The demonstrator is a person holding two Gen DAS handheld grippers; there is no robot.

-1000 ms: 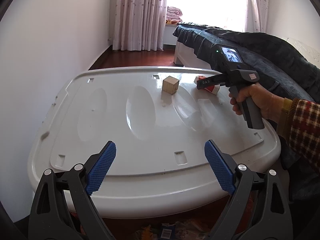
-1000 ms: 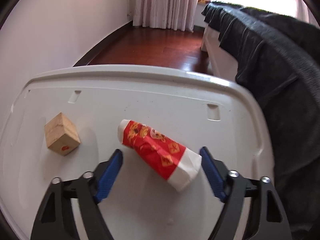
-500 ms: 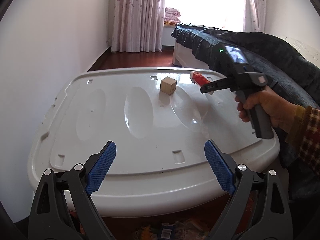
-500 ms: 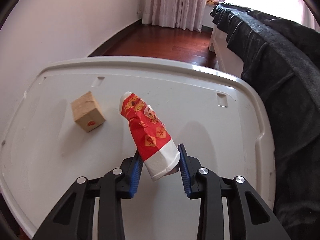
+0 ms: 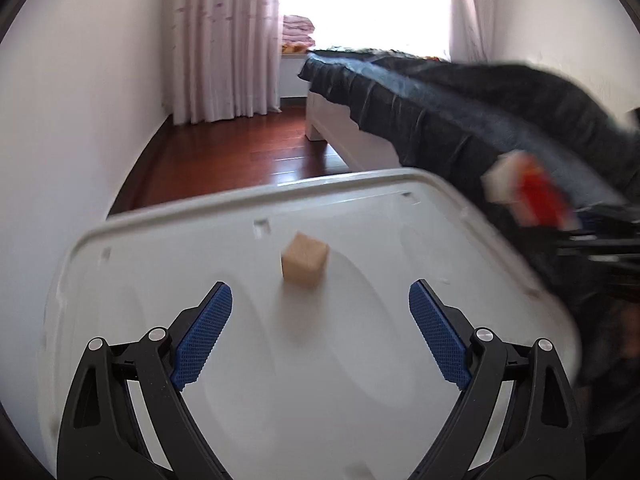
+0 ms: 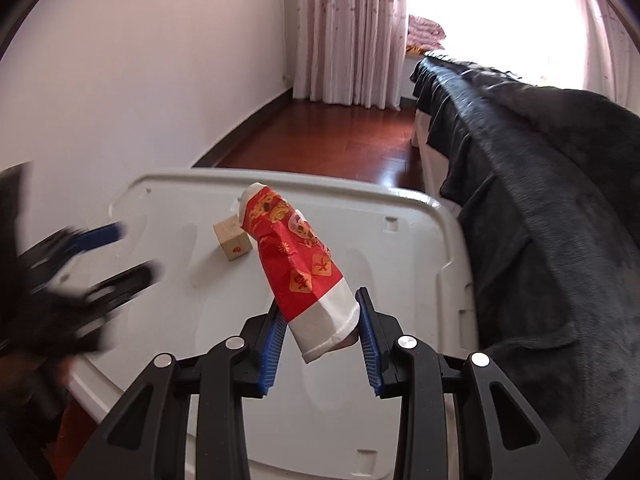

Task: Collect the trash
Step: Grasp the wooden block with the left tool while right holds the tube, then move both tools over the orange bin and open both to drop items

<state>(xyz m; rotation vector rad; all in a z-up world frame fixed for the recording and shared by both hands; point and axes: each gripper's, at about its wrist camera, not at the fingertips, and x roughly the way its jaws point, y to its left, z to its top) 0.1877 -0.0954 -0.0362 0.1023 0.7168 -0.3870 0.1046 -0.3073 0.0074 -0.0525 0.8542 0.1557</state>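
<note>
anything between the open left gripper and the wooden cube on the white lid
Nothing: in the left wrist view only bare white lid lies between the left gripper and the wooden cube.

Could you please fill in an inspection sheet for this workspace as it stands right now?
Surface: white lid, glossy, with shallow moulded dips.
Job's things: red wrapper, crumpled, lifted off the lid; block resting on the lid.
Clutter: nothing seen.
Grippers: right gripper shut on the wrapper's white end; left gripper open, empty, block ahead of its jaws.
Cables: nothing seen.
Surroundings: bed under a dark cover beside the lid, wood floor, curtains, white wall.
</note>
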